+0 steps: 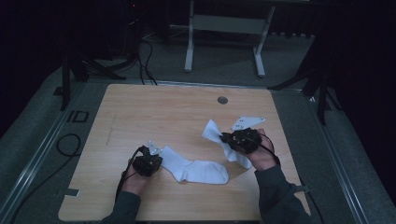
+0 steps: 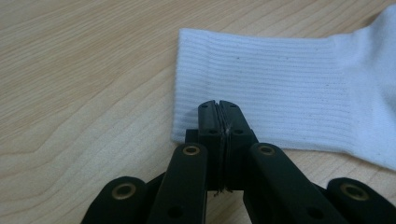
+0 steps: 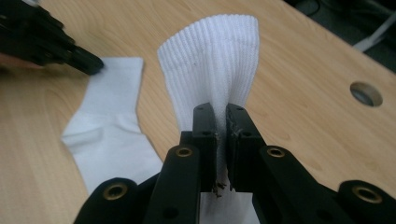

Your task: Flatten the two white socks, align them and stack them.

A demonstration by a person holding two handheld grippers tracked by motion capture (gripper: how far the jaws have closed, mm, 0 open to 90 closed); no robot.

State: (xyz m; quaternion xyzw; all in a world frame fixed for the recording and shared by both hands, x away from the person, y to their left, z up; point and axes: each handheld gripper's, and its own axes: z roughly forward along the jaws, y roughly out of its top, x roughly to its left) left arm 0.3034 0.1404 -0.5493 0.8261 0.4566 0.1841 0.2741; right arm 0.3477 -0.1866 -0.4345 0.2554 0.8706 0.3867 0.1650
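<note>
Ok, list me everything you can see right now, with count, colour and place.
flat sock: one, white, lying on the table in front of the person, cuff at the left claw.
lifted sock: one, white, pinched in the right claw.
table: one, light wood.
cable hole: one, grey, far side of the table.
frame: one, grey, on the floor beyond.
left claw: black, shut on the cuff edge.
right claw: black, shut.

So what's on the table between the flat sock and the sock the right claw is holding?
Nothing: bare wood of the table separates the flat sock from the held sock, as the high view shows.
</note>
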